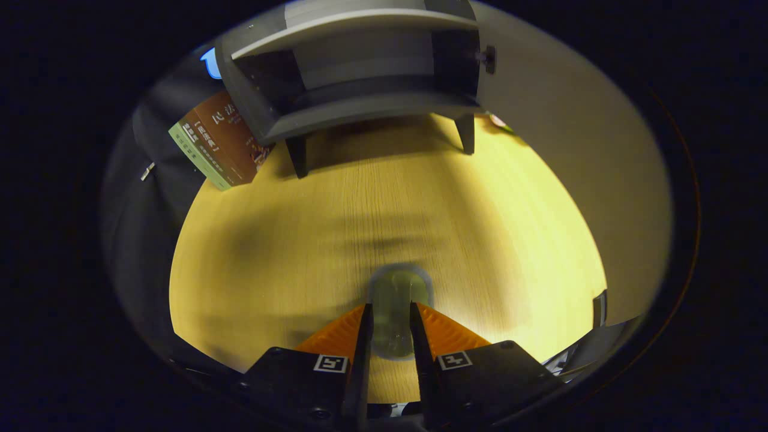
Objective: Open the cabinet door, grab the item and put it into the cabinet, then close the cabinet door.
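A small grey cabinet (360, 78) on short legs stands at the far side of the wooden table (270, 252), beyond the fingers. Its door (576, 168) is swung wide open to the right, with a dark knob (487, 59) showing on it. The inside shelf looks bare. My gripper (391, 327) is shut on a small clear glass jar (399, 300), held between the fingers above the table. The jar's far end sticks out past the fingertips.
A brown and green book (219, 144) leans against the cabinet's left side. The black booth cloth hangs behind and to the left. A dark piece of equipment (594, 342) sits by the table's right edge near the fingers.
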Tool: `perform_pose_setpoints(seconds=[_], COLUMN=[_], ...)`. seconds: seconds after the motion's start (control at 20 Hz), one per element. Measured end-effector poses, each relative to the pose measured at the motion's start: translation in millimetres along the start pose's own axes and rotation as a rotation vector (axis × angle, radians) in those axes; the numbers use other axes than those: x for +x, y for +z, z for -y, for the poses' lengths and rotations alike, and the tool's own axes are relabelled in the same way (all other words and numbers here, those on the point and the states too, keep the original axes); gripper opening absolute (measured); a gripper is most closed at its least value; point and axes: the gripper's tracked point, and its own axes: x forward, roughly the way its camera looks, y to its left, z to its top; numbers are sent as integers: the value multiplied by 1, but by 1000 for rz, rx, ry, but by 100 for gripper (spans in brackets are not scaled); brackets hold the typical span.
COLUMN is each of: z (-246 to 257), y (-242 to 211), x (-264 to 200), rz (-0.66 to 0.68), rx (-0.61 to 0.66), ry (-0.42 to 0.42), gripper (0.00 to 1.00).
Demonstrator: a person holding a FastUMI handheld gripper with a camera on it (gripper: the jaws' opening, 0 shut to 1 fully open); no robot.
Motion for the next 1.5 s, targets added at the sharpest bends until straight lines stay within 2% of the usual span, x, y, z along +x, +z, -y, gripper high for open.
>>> perform_pose_setpoints(seconds=[0.35, 0.45, 0.55, 0.6, 0.65, 0.7, 1.0, 1.25, 1.4, 1.5], z=[10, 8, 10, 10, 7, 4, -15, -39, -55, -61], y=[-15, -13, -16, -14, -11, -2, 84, 162, 198, 216], x=[27, 32, 30, 27, 23, 19, -34, -92, -126, -147], rz=[-88, -91, -117, -116, -114, -102, 94, 310, 418, 477], rx=[-44, -62, -99, -101, -95, -90, -104, -109, -141, -153], ry=[-30, -28, -53, -52, -41, -33, 20, 76, 108, 97], gripper=[40, 43, 19, 19, 12, 12, 11, 12, 11, 12])
